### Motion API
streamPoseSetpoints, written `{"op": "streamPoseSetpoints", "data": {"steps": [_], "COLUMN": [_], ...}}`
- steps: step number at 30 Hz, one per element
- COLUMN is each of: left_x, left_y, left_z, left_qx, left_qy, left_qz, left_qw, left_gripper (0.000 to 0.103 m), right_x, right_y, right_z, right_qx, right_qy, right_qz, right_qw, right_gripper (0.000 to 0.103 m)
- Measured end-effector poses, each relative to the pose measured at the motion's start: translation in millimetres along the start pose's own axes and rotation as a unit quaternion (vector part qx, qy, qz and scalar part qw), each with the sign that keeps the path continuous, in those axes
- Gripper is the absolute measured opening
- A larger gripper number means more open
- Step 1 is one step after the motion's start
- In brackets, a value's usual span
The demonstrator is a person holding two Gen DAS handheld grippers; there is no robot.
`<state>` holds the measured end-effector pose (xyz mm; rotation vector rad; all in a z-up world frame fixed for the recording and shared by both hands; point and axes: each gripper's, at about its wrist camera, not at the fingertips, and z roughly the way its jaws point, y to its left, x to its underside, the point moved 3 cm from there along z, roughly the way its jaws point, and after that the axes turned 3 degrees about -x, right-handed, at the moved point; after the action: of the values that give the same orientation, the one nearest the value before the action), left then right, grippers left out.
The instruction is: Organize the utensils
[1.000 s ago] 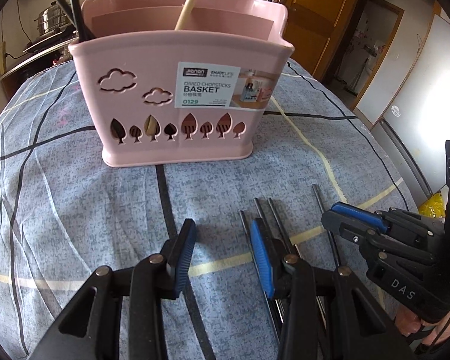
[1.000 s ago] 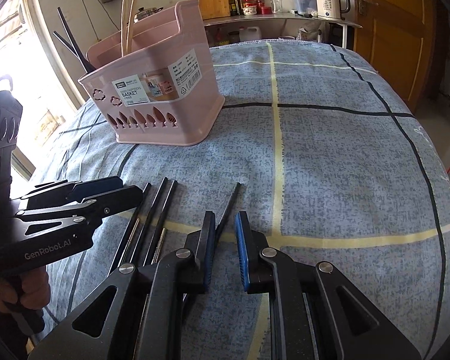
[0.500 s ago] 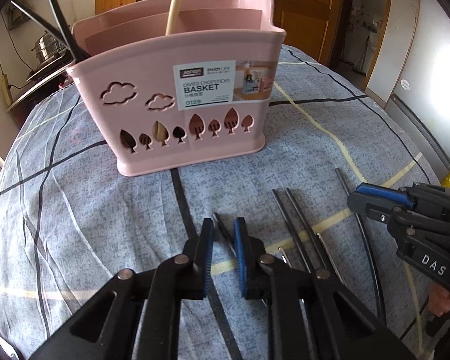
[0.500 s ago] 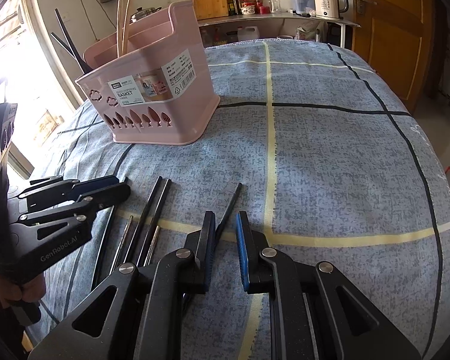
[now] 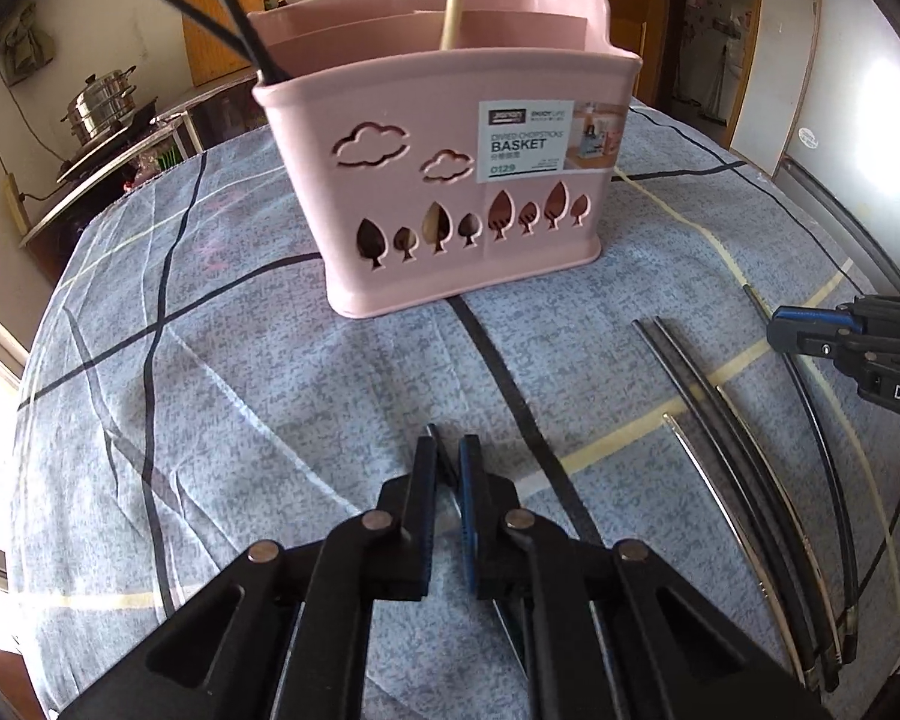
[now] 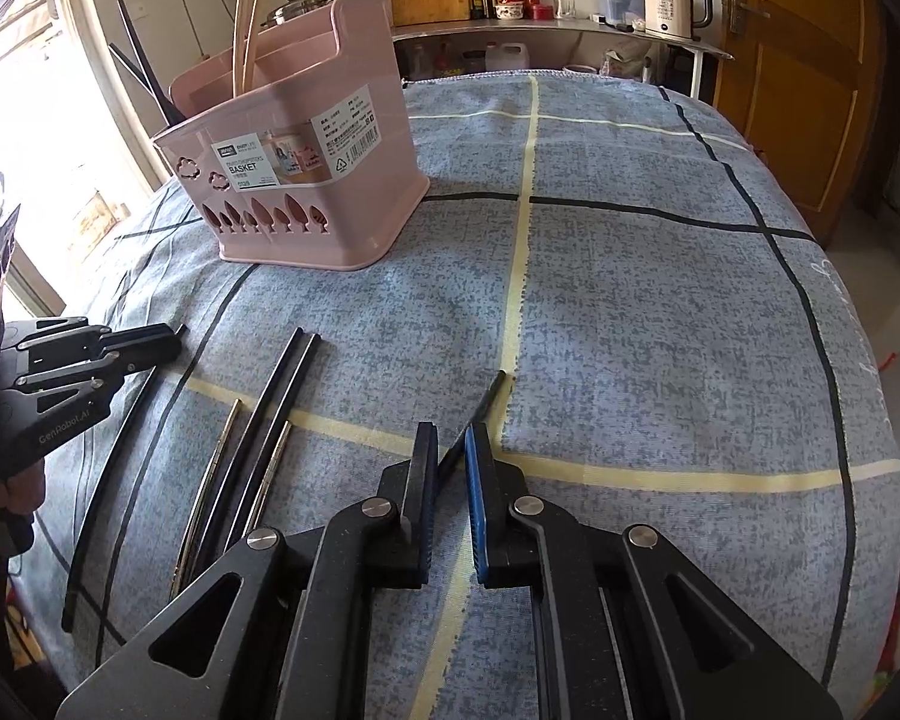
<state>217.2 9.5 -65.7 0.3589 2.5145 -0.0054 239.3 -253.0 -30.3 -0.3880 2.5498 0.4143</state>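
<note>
A pink divided chopstick basket [image 5: 450, 192] [image 6: 294, 180] stands on the blue checked cloth, holding black and pale chopsticks. My left gripper [image 5: 448, 459] is shut on a black chopstick [image 5: 441, 456] and holds it just above the cloth, in front of the basket; it also shows in the right wrist view [image 6: 150, 345]. My right gripper [image 6: 450, 450] is shut on another black chopstick [image 6: 486, 402] that lies on the cloth. Several black and metal chopsticks [image 5: 744, 468] [image 6: 258, 456] lie between the two grippers.
The cloth-covered table [image 6: 660, 330] rounds off at its edges. A counter with a kettle [image 6: 669, 3], jars and a cutting board stands behind it. A steel pot [image 5: 99, 108] sits on a stove at the far left. A wooden door [image 6: 810, 60] is at the right.
My left gripper closed on a black chopstick from the row and carried it left and forward, away from the others. My right gripper stays shut on its chopstick.
</note>
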Motion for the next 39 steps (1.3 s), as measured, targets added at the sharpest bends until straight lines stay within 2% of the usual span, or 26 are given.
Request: {"op": "streamPoseSetpoints", "data": {"steps": [3,6,7,12,15,21,26,30,39], "left_x": [0,2,2,1,-1,-6,-19,-35,-66], "left_y": [1,-3,-5,-14,-18,-19,-13,-6,12], "left_z": [-1,0,0,2,3,-2,-32,-67,-147], "left_qx": [0.012,0.017,0.014,-0.009,-0.005,0.001,0.015,0.025,0.027], "left_qy": [0.007,0.020,0.018,0.012,0.010,0.008,-0.025,-0.065,-0.163], "left_qz": [-0.027,-0.037,-0.036,-0.023,-0.016,-0.023,-0.029,-0.033,-0.040], "left_qw": [0.9995,0.9990,0.9991,0.9996,0.9998,0.9997,0.9992,0.9970,0.9855], "left_gripper": [0.009,0.015,0.018,0.018,0.007,0.005,0.005,0.005,0.005], "right_x": [-2,-5,-7,-10,-11,-13,-20,-31,-65], "right_y": [-2,0,1,10,13,20,27,32,43], "right_z": [2,4,5,9,11,4,-19,-44,-114], "right_qx": [0.002,0.013,0.018,0.048,0.053,0.024,0.014,0.009,0.008], "right_qy": [0.005,0.011,0.012,0.014,0.013,-0.001,-0.033,-0.067,-0.165], "right_qz": [0.013,0.019,0.020,0.012,0.007,0.005,0.000,-0.001,-0.016], "right_qw": [1.000,1.000,1.000,0.999,0.998,1.000,0.999,0.998,0.986], "right_gripper": [0.010,0.010,0.010,0.010,0.009,0.006,0.006,0.005,0.005]}}
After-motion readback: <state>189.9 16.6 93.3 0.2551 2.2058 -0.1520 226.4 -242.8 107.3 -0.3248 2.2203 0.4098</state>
